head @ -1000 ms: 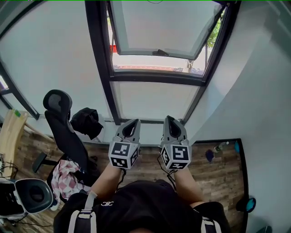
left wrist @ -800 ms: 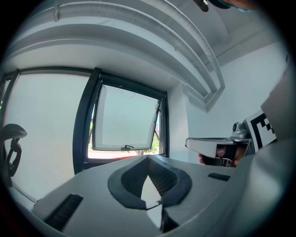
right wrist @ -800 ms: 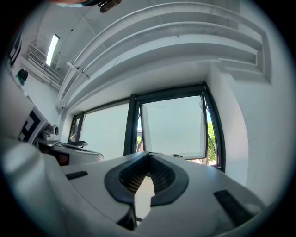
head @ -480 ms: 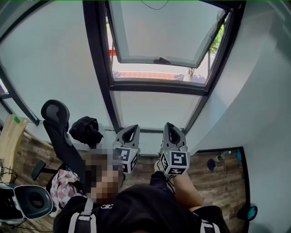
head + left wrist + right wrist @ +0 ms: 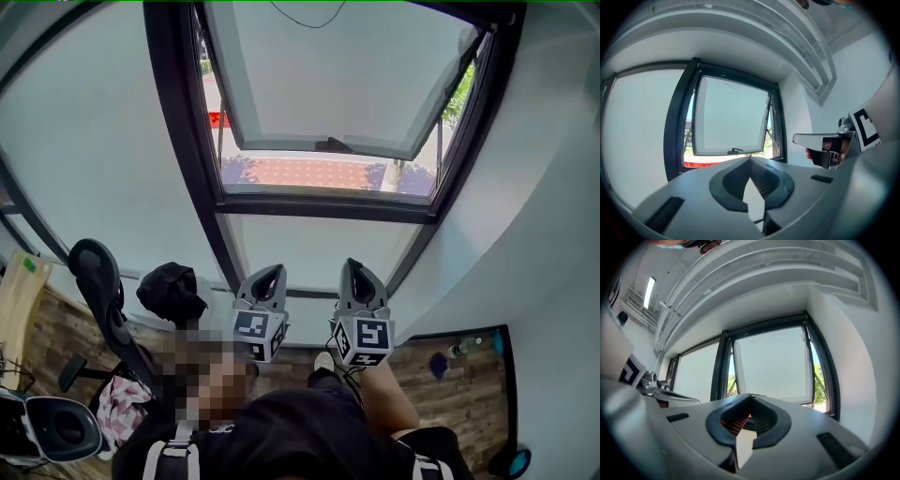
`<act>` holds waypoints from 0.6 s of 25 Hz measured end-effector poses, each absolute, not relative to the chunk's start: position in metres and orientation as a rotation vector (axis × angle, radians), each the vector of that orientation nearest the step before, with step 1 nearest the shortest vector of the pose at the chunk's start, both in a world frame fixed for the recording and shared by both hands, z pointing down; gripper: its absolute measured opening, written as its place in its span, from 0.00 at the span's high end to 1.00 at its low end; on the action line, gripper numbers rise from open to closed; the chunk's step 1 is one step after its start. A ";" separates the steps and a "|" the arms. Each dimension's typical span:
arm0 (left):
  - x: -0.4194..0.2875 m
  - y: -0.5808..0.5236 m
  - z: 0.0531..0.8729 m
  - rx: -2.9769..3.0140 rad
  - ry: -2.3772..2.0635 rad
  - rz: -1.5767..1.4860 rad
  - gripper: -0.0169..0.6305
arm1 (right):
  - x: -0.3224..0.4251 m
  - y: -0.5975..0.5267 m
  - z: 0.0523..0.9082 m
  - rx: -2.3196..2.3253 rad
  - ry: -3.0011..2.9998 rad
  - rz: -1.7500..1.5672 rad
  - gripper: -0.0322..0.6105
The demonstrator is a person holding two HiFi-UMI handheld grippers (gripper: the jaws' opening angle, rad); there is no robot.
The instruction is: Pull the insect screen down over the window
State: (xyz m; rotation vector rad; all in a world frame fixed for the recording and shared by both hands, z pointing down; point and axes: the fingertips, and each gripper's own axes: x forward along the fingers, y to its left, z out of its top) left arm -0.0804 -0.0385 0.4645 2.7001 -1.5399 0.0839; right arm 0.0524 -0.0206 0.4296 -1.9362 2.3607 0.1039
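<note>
Standing before a dark-framed window (image 5: 187, 159), a person holds two tongs side by side in front of the body, both aimed up at the glass. The left tongs (image 5: 270, 274) are closed, tips meeting, with nothing between them. The right tongs (image 5: 352, 266) are likewise pressed together and empty. They touch nothing, and seem to be carried shut simply because the reach has not begun.

The upper sash (image 5: 328, 66) is tilted outward, leaving a gap at its lower edge through which red paving and greenery show. Its handle (image 5: 333, 145) sits at the middle of that lower edge. The insect screen is not drawn over the opening and cannot be seen; it is probably rolled away at the top of the frame. A thin dark cord (image 5: 305, 17) dangles there in the middle, likely the pull for it, well above both tongs.

To the left, an office chair (image 5: 98, 281) stands on the wooden floor (image 5: 450, 366), clear of the window.

The tongs would have to rise to that cord before either could clamp on it.
</note>
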 end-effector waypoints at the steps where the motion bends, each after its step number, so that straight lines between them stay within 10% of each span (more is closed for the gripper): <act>1: -0.076 -0.050 0.466 2.696 -1.545 0.086 0.95 | 0.058 -0.033 0.432 -1.936 2.364 0.098 0.94; 15: -0.012 -0.222 0.432 2.654 -1.648 0.080 0.95 | 0.127 -0.207 0.408 -1.867 2.431 0.091 0.94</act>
